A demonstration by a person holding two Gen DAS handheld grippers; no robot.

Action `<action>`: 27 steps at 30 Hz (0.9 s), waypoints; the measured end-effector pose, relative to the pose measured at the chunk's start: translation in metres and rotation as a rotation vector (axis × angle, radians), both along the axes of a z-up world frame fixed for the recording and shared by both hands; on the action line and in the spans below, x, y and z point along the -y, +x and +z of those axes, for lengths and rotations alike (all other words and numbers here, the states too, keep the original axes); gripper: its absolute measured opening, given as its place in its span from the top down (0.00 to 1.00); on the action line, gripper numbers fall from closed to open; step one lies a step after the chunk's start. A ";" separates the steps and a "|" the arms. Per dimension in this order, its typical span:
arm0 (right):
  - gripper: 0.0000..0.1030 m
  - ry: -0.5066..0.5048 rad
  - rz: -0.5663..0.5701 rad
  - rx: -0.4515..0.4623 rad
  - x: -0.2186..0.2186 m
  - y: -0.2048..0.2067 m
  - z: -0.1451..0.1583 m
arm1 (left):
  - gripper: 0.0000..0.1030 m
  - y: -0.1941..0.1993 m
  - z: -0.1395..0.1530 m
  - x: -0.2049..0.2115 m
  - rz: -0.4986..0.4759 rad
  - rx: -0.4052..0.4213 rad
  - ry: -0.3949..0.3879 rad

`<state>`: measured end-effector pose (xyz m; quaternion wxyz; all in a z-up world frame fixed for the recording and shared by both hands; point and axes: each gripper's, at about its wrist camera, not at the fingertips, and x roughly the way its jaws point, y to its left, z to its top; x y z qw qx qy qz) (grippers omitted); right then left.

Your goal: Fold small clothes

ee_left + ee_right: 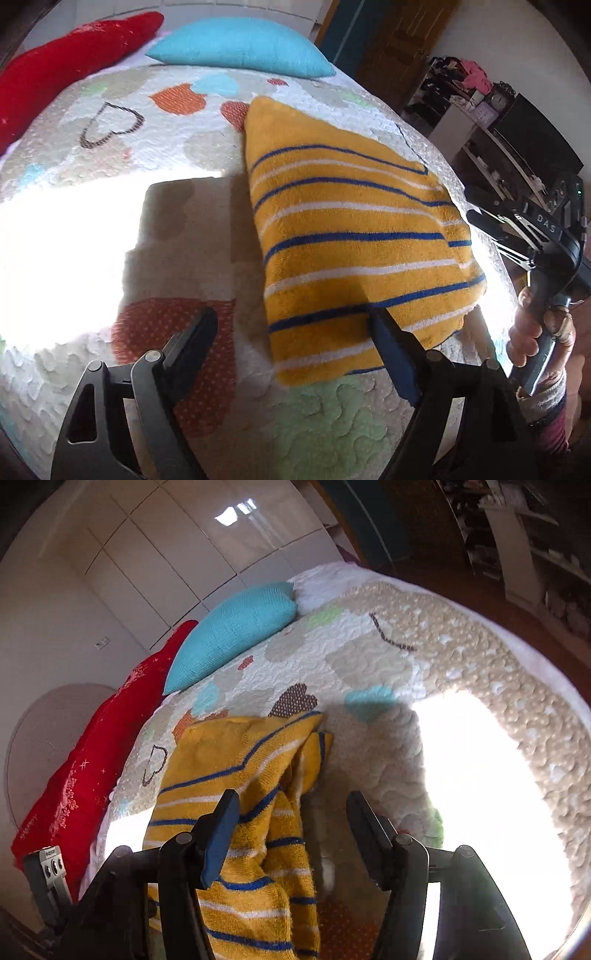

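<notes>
A yellow garment with blue and white stripes (354,236) lies folded on the quilted bed cover (122,184). My left gripper (291,317) is open and empty; its right finger (391,347) sits over the garment's near edge and its left finger over the quilt. In the right wrist view the garment (251,775) lies bunched in layers ahead. My right gripper (291,812) is open and empty just above the garment's edge. The right gripper also shows in the left wrist view (487,221), beside the garment's right edge.
A red pillow (70,62) and a turquoise pillow (240,44) lie at the head of the bed. Bright sun patches wash out parts of the quilt (480,775). Dark shelves with clutter (491,118) stand beyond the bed's right edge.
</notes>
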<state>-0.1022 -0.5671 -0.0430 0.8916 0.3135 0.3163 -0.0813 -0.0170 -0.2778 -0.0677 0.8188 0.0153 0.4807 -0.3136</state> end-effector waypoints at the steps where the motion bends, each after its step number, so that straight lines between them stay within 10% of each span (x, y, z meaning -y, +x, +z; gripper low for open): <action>1: 0.37 -0.038 0.010 0.027 -0.008 -0.004 0.013 | 0.19 -0.008 0.008 -0.008 0.027 0.038 -0.001; 6: 0.37 -0.113 0.159 0.078 -0.059 0.016 0.038 | 0.16 -0.048 0.050 -0.047 0.165 0.261 -0.003; 12: 0.38 -0.119 0.189 -0.138 -0.081 0.062 -0.026 | 0.00 -0.101 0.103 -0.089 0.328 0.592 -0.041; 19: 0.37 -0.299 0.148 -0.067 -0.118 0.020 0.003 | 0.00 -0.127 0.124 -0.109 0.418 0.693 -0.051; 27: 0.32 -0.275 0.187 -0.156 -0.140 0.002 -0.031 | 0.00 -0.145 0.130 -0.129 0.465 0.648 -0.130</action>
